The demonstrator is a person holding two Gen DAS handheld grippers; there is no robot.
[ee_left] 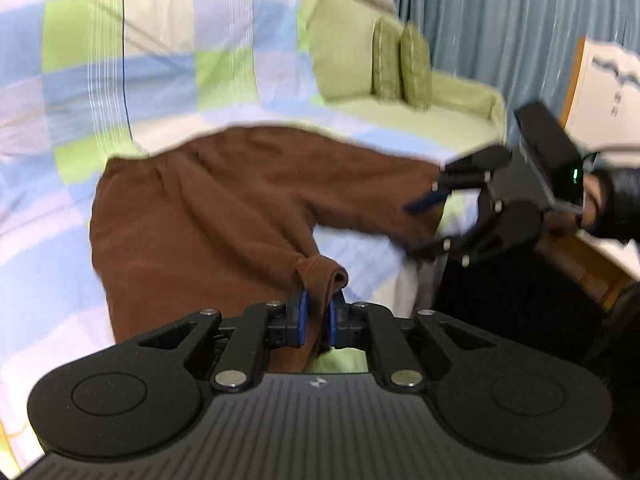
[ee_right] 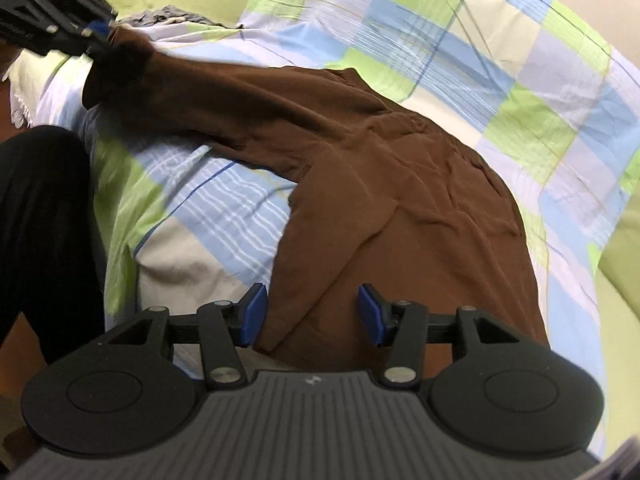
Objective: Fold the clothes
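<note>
Brown trousers (ee_left: 208, 208) lie spread on a checked bedsheet (ee_left: 132, 60), waistband toward the far side. My left gripper (ee_left: 318, 312) is shut on one leg's cuff (ee_left: 320, 276), which bunches between its blue pads. In the right wrist view the left gripper (ee_right: 96, 36) holds that cuff raised at the upper left. My right gripper (ee_right: 312, 312) is open, its jaws either side of the other leg's cuff end (ee_right: 320, 320) at the bed's edge. In the left wrist view the right gripper (ee_left: 428, 220) shows open around that leg end.
Green pillows (ee_left: 400, 64) and a green cover (ee_left: 348, 48) lie at the bed's far end. Blue curtains (ee_left: 520, 20) hang behind. A wooden bedside unit (ee_left: 600, 92) stands to the right. A person's dark leg (ee_right: 40, 220) is by the bed edge.
</note>
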